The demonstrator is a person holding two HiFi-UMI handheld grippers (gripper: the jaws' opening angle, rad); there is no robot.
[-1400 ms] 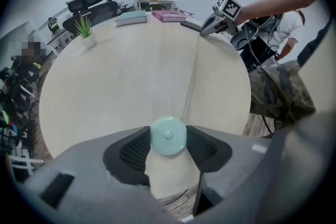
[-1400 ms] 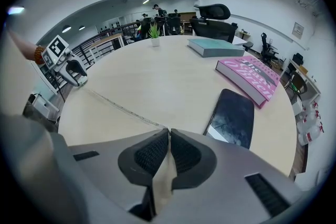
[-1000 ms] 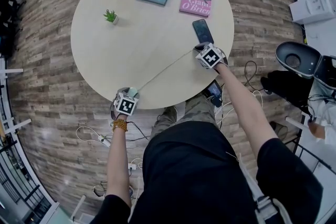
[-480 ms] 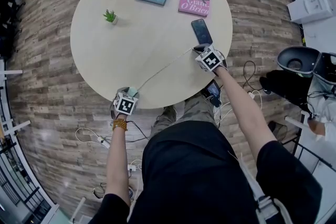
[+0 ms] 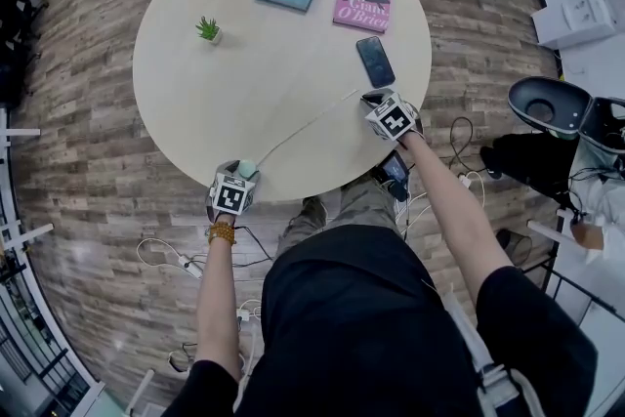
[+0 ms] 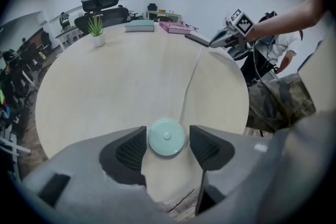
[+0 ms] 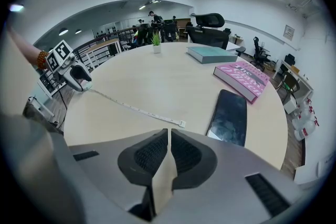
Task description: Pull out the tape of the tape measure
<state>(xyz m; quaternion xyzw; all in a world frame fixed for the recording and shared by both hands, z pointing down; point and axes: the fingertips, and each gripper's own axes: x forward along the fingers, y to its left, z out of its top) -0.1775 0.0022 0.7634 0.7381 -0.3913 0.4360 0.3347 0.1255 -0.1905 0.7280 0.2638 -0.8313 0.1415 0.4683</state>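
Quick colour rundown: the tape measure case (image 6: 166,137) between the left fingers (image 6: 129,150) is a soft mint green. Those fingers are black with a fine mesh pattern, and it's the same black mesh on the right fingers (image 7: 152,153). The tape (image 7: 137,109) just ahead of the right fingers is off-white with tiny dark tick marks. The tabletop (image 6: 121,76) is pale cream. Ahead and right of the right fingers there's a glossy black phone (image 7: 228,118). Further out sit a hot pink book (image 7: 244,77) with dark lettering and a plain teal book (image 7: 212,54). Far ahead of the left fingers is a green plant (image 6: 96,26) in a white pot. The floor (image 5: 88,112) is grey-brown wood planks.
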